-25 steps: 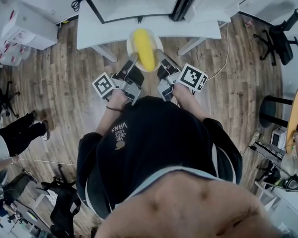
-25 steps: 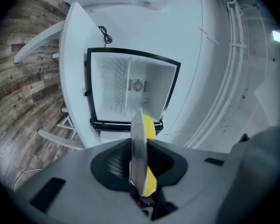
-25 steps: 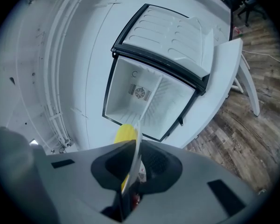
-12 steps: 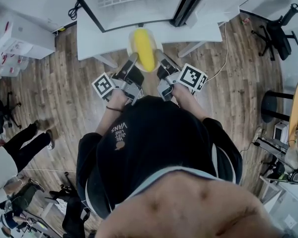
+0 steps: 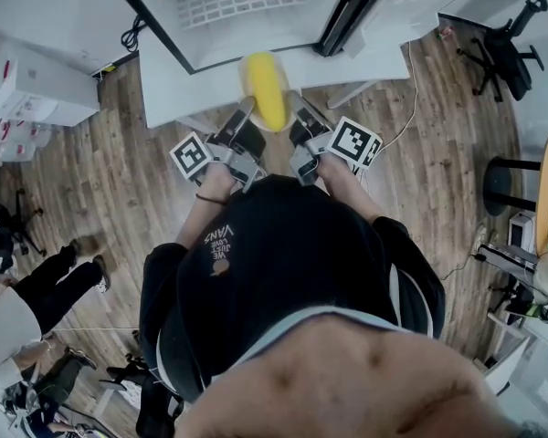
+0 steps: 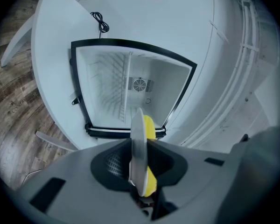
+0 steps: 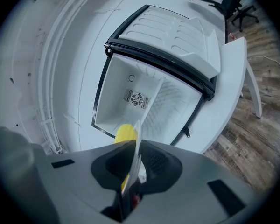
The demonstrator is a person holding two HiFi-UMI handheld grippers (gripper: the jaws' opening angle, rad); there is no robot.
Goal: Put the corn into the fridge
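Observation:
A yellow corn cob lies on a white plate held out in front of me. My left gripper is shut on the plate's left rim and my right gripper is shut on its right rim. In the left gripper view the plate shows edge-on between the jaws of the left gripper, with the corn behind it. The right gripper view shows the plate clamped in the right gripper and the corn beside it. Just ahead, the small fridge stands open and white inside.
The fridge sits on a white table with slanted legs. Its door is swung open to the right. A wire shelf sits inside. Boxes and people's legs are at the left, an office chair at the right.
Both grippers and the plate with the corn have moved closer to the open fridge, which now shows larger and nearer in the head view. A person at the left has shifted.

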